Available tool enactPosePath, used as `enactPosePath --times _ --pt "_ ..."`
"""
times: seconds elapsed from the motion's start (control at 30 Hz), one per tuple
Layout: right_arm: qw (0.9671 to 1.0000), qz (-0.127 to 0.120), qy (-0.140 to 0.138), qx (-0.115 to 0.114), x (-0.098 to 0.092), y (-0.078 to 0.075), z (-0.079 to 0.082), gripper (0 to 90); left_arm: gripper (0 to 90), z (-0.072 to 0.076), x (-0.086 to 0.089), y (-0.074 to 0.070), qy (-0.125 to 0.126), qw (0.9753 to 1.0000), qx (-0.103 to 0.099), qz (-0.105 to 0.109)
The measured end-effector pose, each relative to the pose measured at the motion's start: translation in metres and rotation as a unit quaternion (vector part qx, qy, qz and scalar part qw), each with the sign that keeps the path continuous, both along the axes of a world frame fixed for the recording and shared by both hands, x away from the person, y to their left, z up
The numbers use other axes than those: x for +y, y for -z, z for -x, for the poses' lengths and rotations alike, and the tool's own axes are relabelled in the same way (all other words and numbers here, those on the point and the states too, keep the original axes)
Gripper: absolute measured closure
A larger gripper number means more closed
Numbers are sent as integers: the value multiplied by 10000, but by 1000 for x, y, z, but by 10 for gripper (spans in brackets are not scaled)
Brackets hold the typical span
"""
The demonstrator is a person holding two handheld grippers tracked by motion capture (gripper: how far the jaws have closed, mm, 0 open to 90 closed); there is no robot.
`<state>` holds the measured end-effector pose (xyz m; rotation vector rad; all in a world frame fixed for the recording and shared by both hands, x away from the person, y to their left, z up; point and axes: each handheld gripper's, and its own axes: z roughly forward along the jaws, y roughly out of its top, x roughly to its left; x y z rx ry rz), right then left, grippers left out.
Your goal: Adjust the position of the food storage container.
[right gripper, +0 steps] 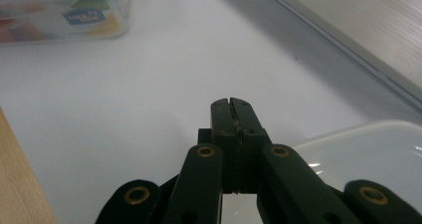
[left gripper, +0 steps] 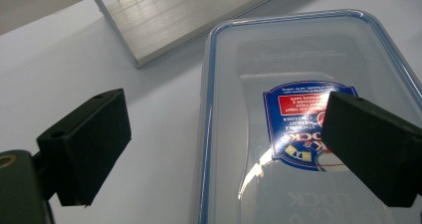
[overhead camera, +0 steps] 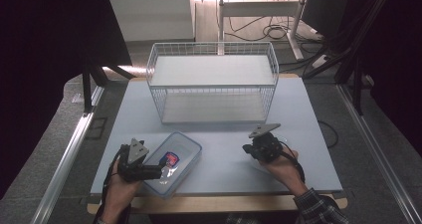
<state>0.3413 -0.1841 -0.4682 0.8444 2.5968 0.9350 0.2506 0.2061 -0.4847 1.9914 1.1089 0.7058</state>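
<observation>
Pale table [overhead camera: 224,154], left hand-held gripper [overhead camera: 158,172] over container [overhead camera: 186,147]

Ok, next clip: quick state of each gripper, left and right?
Left gripper: open, jaws spread wide over the clear plastic container, holding nothing.
Right gripper: shut, jaws pressed together, nothing between them, above the white table.

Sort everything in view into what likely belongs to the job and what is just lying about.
Likely in the job:
- clear plastic box with blue-rimmed lid
- left gripper, open over the box
- right gripper, shut
- translucent white plastic piece beside the right gripper
- white wire two-shelf rack

Likely just lying about:
- black cables on the floor
- white desk frame behind
</observation>
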Motion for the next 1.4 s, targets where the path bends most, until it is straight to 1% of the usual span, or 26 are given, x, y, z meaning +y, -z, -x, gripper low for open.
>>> enactPosePath --times 0.07,0.2,0.33,0.4,0.47,0.5,0.57,0.63,0.67,0.7,0.77,0.8,0.83,0.87,0.9,0.93,0.97,1.0,1.03,1.1,1.13,1.17,1.2,1.23,1.3,1.4 --pt "9999 -31 122 45 -15 -1 1 895 54 -1 1 1 -14 10000 54 25" --pt "9995 -118 244 140 -26 -1 2 895 58 0 3 0 -33 9999 109 87" --pt "9991 -103 398 112 -42 -2 3 894 65 1 3 -2 -15 9998 118 176" --pt "9984 -65 559 59 -54 -3 4 895 65 1 3 -1 -3 9997 165 173" --pt "9981 -78 605 44 -59 -3 4 895 64 1 3 -1 20 9997 183 180" --pt "9972 -160 721 87 -66 -2 3 895 59 2 4 -1 60 9995 216 210" --pt "9971 -180 740 91 -67 -1 4 894 63 6 6 -2 173 9991 252 307" --pt "9972 -95 739 65 -65 -1 4 894 87 9 7 -4 155 9993 204 263" --pt "9972 -95 739 65 -65 -1 4 894 101 9 7 -4 155 9993 204 263" --pt "9975 -167 685 50 -62 -1 5 894 119 15 10 -5 128 9995 170 247" --pt "9978 -209 633 -15 -58 -3 7 893 183 23 15 -7 98 9994 152 279" --pt "9978 -209 633 -15 -58 -3 7 893 236 23 15 -7 98 9994 152 279" --pt "9979 -250 592 -66 -55 -4 8 893 307 33 23 -8 107 9992 122 377" --pt "9979 -250 592 -66 -55 -4 8 893 369 33 23 -8 107 9992 122 377" --pt "9980 -281 563 -84 -53 -5 9 893 369 36 26 -8 86 9990 114 419" --pt "9981 -290 538 -99 -52 -4 9 893 416 41 29 -8 47 9988 127 470" --pt "9983 -294 486 -119 -48 -4 10 892 546 51 35 -6 -2 9984 171 531" --pt "9985 -300 438 -123 -47 -3 11 892 609 51 35 -6 -2 9984 171 531" --pt "9985 -312 439 -111 -45 -3 11 892 676 57 40 -2 -44 9978 300 590" --pt "9986 -333 390 -131 -42 -3 11 891 775 59 41 -1 -52 9975 367 607" --pt "9986 -333 390 -131 -42 -3 11 891 775 61 43 2 -56 9972 435 608" --pt "9986 -354 350 -165 -39 -3 12 889 848 65 46 5 -74 9966 536 614" --pt "9986 -354 350 -165 -39 -3 12 889 869 65 46 5 -74 9966 536 614" --pt "9986 -383 314 -167 -36 -2 12 887 885 69 48 7 -65 9961 622 626" --pt "9984 -475 281 -129 -32 -2 12 887 896 71 50 7 -55 9957 659 647" --pt "9983 -505 245 -123 -28 -1 11 885 897 74 50 9 -20 9954 721 634"
